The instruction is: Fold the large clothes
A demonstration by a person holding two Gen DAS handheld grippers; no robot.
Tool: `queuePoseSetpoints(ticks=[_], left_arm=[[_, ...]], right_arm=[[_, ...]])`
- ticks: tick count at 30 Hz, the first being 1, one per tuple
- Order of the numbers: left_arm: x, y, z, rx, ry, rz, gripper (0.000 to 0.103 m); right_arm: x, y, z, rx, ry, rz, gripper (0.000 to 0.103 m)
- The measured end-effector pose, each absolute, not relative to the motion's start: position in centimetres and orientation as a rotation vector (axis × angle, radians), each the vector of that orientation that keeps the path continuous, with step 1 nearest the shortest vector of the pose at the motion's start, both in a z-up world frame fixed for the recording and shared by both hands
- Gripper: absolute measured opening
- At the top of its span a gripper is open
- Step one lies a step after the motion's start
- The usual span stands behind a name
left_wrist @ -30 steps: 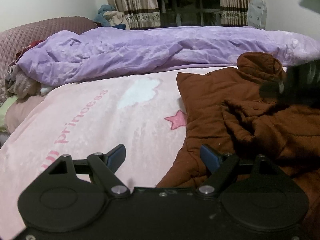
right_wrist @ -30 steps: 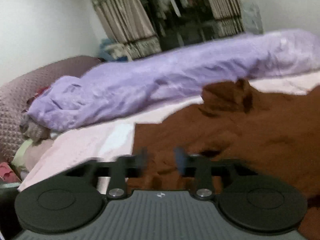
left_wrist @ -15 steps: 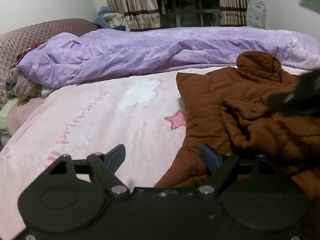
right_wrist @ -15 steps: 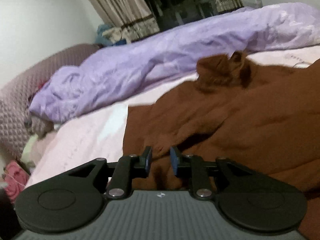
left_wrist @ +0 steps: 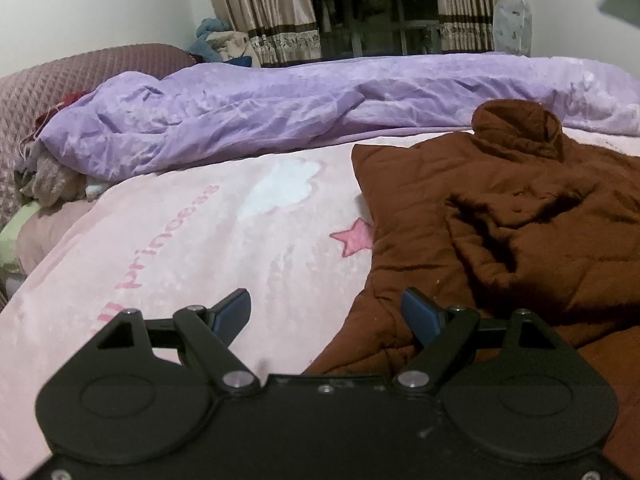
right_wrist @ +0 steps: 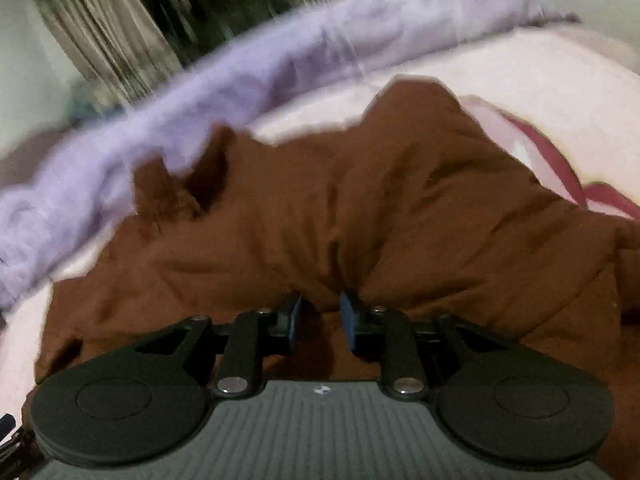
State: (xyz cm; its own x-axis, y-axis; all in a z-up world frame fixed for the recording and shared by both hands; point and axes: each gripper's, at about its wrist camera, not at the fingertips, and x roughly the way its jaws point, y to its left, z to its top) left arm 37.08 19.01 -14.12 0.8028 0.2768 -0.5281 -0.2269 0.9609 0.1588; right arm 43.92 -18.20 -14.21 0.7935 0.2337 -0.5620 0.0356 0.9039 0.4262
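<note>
A large brown quilted jacket (left_wrist: 520,216) lies crumpled on the pink bedspread (left_wrist: 200,240), its collar standing up at the far end. My left gripper (left_wrist: 326,312) is open and empty, low over the jacket's near left edge, its right finger against the fabric. In the right wrist view the jacket (right_wrist: 360,208) fills the middle, blurred by motion. My right gripper (right_wrist: 320,320) has its jaws narrowly apart with a fold of the jacket bunched right in front of the tips; whether it pinches the cloth is unclear.
A rumpled purple duvet (left_wrist: 280,112) runs across the far side of the bed. A quilted mauve headboard (left_wrist: 60,80) and a clothes pile (left_wrist: 48,184) are at the left. Curtains (left_wrist: 272,8) hang behind.
The right gripper has left the left wrist view and swung right over the jacket, its jaws a little wider. The left gripper has stayed put and open.
</note>
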Motion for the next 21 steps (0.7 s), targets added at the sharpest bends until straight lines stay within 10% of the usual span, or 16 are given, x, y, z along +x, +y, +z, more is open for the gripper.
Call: queuePoseSetpoints(ticks=[11, 16, 21], left_arm=[[36.8, 19.1, -14.0, 0.098, 0.568, 0.273, 0.084], [37.0, 18.1, -14.5, 0.144, 0.567, 0.290, 0.085], [37.0, 17.6, -13.9, 0.185, 0.561, 0.297, 0.085]], right_arm=[[42.7, -21.9, -8.9, 0.189, 0.578, 0.030, 0.032], [45.8, -27.0, -15.1, 0.352, 0.721, -0.103, 0.086], [44.1, -27.7, -14.7, 0.368, 0.633, -0.034, 0.074]])
